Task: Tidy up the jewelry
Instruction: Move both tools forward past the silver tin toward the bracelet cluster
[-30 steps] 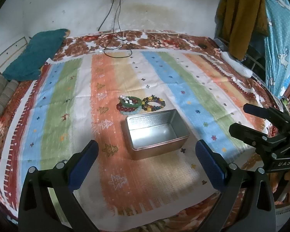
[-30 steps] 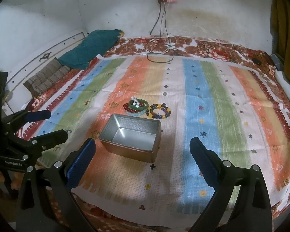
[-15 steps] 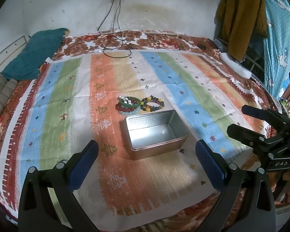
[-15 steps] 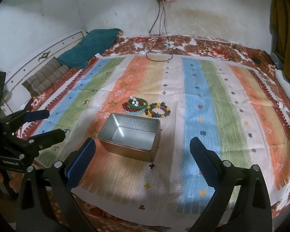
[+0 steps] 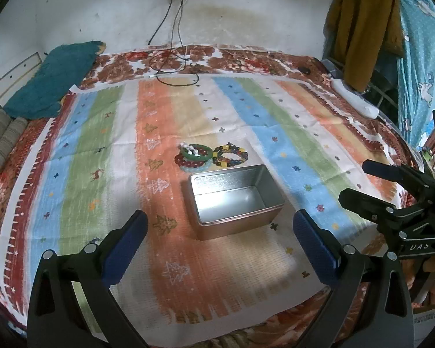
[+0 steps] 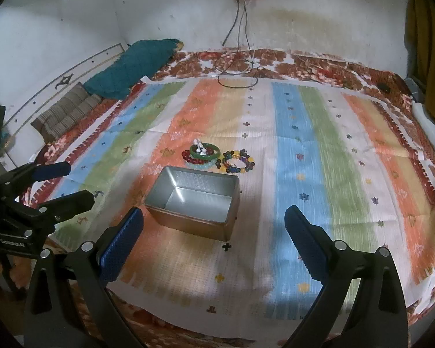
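An open, empty silver tin box (image 5: pixel 234 200) (image 6: pixel 195 202) sits on a striped cloth. Just behind it lie a green bangle with white beads on dark red beads (image 5: pixel 195 155) (image 6: pixel 203 154) and a multicoloured bead bracelet (image 5: pixel 231 158) (image 6: pixel 237 161). My left gripper (image 5: pixel 219 236) is open and empty, held near the cloth's front edge in front of the box. My right gripper (image 6: pixel 214 233) is open and empty, in front of the box and a little to its right. Each gripper shows in the other's view, the right (image 5: pixel 391 194) and the left (image 6: pixel 47 185).
The striped cloth (image 5: pixel 101 150) covers a floral bed. A teal blanket (image 5: pixel 52 78) and striped cushions (image 6: pixel 66 113) lie at the far left. Cables (image 5: pixel 174 72) trail from a wall socket onto the bed. Clothes (image 5: pixel 362 29) hang at the right.
Both views have shifted slightly; the grippers have edged a little closer to the box. Both stay open, and the jewelry and box have not moved.
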The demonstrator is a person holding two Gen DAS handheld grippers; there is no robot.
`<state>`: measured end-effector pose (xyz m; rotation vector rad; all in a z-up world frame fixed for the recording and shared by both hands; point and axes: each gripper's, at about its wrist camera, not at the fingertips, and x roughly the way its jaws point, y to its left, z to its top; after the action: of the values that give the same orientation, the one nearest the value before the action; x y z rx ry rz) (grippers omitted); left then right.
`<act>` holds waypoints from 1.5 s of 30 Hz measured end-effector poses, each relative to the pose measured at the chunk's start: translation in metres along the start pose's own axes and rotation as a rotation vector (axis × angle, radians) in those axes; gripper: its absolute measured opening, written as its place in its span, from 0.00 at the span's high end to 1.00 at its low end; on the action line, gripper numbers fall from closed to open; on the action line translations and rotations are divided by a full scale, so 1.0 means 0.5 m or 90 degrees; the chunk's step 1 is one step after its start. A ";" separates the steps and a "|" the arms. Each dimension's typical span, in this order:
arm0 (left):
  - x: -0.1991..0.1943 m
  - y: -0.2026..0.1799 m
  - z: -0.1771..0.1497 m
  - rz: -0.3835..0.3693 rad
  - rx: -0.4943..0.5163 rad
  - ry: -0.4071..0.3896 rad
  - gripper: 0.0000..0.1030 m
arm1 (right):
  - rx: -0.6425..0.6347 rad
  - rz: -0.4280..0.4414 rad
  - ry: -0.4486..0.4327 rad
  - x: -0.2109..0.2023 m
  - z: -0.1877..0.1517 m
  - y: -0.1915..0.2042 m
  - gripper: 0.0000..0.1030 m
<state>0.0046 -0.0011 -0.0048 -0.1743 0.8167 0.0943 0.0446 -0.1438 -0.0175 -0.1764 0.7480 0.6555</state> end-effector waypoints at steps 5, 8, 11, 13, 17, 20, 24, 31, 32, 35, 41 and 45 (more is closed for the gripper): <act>-0.003 0.017 0.002 0.007 -0.019 -0.001 0.05 | 0.005 -0.006 0.010 0.005 0.005 -0.001 0.04; 0.004 0.020 0.006 0.020 -0.025 0.003 0.05 | 0.002 -0.023 0.014 0.011 0.009 0.000 0.04; 0.011 0.018 0.009 0.034 -0.027 0.007 0.05 | 0.000 -0.031 0.014 0.019 0.020 0.005 0.04; 0.017 0.028 0.021 0.042 -0.035 0.007 0.05 | 0.005 -0.034 0.016 0.027 0.029 0.000 0.04; 0.030 0.045 0.039 0.046 -0.057 0.008 0.05 | 0.023 -0.034 0.028 0.044 0.044 -0.017 0.04; 0.044 0.046 0.055 0.058 -0.055 0.015 0.05 | 0.024 -0.034 0.034 0.054 0.052 -0.019 0.04; 0.063 0.057 0.074 0.068 -0.060 0.019 0.05 | 0.029 -0.032 0.043 0.068 0.064 -0.024 0.04; 0.100 0.081 0.109 0.090 -0.079 0.038 0.05 | 0.043 -0.041 0.053 0.092 0.087 -0.043 0.04; 0.105 0.082 0.112 0.092 -0.078 0.041 0.05 | 0.044 -0.041 0.055 0.097 0.090 -0.045 0.04; 0.119 0.085 0.121 0.095 -0.079 0.047 0.05 | 0.042 -0.043 0.062 0.111 0.100 -0.048 0.04; 0.148 0.095 0.141 0.095 -0.087 0.061 0.05 | 0.043 -0.044 0.072 0.126 0.111 -0.054 0.04; 0.172 0.098 0.154 0.096 -0.087 0.073 0.05 | 0.037 -0.048 0.079 0.139 0.116 -0.055 0.04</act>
<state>0.1109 0.0631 -0.0217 -0.2478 0.9372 0.2845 0.1325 -0.1099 -0.0244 -0.1930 0.8748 0.5540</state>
